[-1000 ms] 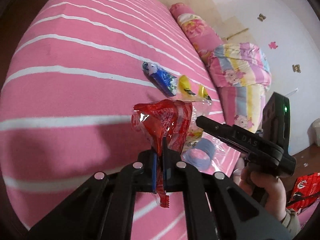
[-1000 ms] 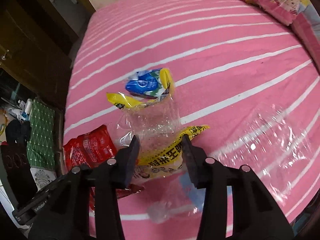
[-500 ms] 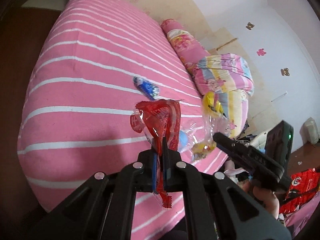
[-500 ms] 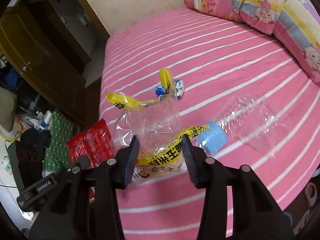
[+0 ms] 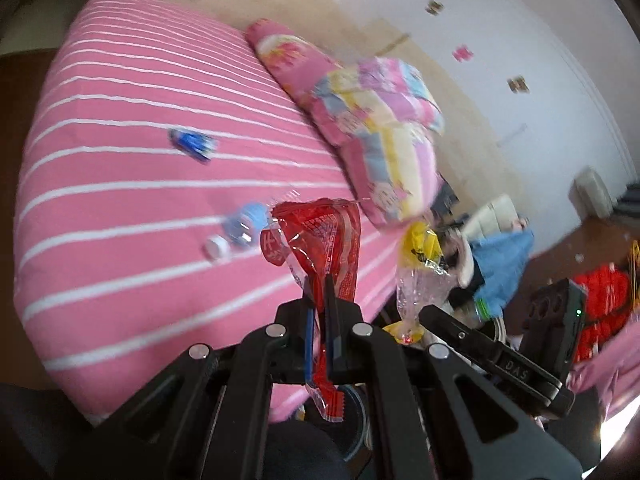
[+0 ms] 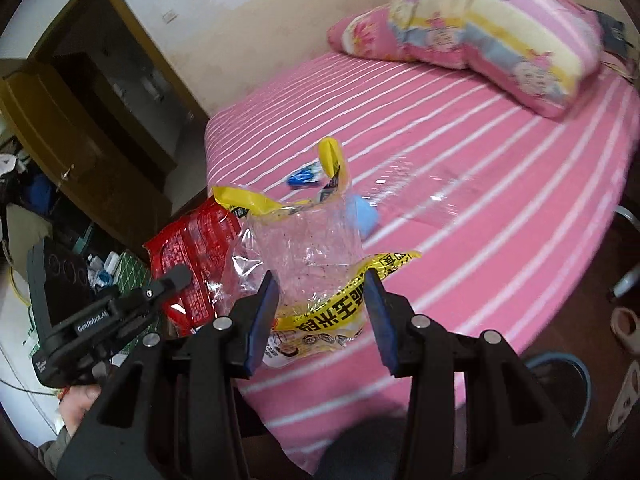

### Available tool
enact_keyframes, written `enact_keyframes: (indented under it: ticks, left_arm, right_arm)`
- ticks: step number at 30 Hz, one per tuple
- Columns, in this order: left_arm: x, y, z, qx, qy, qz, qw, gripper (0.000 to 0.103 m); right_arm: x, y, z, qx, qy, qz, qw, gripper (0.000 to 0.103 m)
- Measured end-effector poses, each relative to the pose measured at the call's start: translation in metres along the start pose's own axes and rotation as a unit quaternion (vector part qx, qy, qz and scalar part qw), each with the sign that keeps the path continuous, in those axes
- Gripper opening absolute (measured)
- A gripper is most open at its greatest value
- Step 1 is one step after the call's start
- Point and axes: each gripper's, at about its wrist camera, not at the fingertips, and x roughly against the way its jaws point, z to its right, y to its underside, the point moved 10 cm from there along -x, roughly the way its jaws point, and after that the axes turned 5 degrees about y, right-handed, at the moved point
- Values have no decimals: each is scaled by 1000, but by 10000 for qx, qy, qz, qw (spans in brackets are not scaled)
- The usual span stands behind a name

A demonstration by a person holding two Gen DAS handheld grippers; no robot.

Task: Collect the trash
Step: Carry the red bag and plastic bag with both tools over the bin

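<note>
Red wrapper [image 5: 320,248] stands upright in left hand-held gripper [image 5: 318,308].

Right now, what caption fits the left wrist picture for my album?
Left gripper pinches a red wrapper above the pink striped bed.

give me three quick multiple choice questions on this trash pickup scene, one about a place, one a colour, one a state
1. Where is the small blue wrapper?
A. on the bed
B. in the left gripper
C. on the pillow

2. What colour is the wrapper in the left gripper?
A. green
B. red
C. white

3. How is the right gripper?
A. empty and wide open
B. shut on a bottle cap
C. holding a clear and yellow bag

A: the blue wrapper lies on the striped bed.
B: the left gripper pinches a red wrapper.
C: the right gripper has the bag between its fingers.
</note>
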Motion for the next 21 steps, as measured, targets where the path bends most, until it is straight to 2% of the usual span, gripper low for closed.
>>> enact_keyframes:
  ticks: [5,11,16,21]
  left_arm:
    - [-26,38,43,-261,197,-393,9987,4]
    - [-72,100,85,-538,388,-1088,9918,4]
    - [-117,158,113,-879,414,-1722,9803,4]
    - [-162,214,125,-1072,397,-2332,9657,4]
  right_arm:
    - [44,29,55,-383,257,160,9988,45]
    - [78,73,131,-961,577,178,9935,45]
    - [92,110,185,-1396,793,137,9869,45]
    - [94,145,235,-1800,1008,4,9785,45]
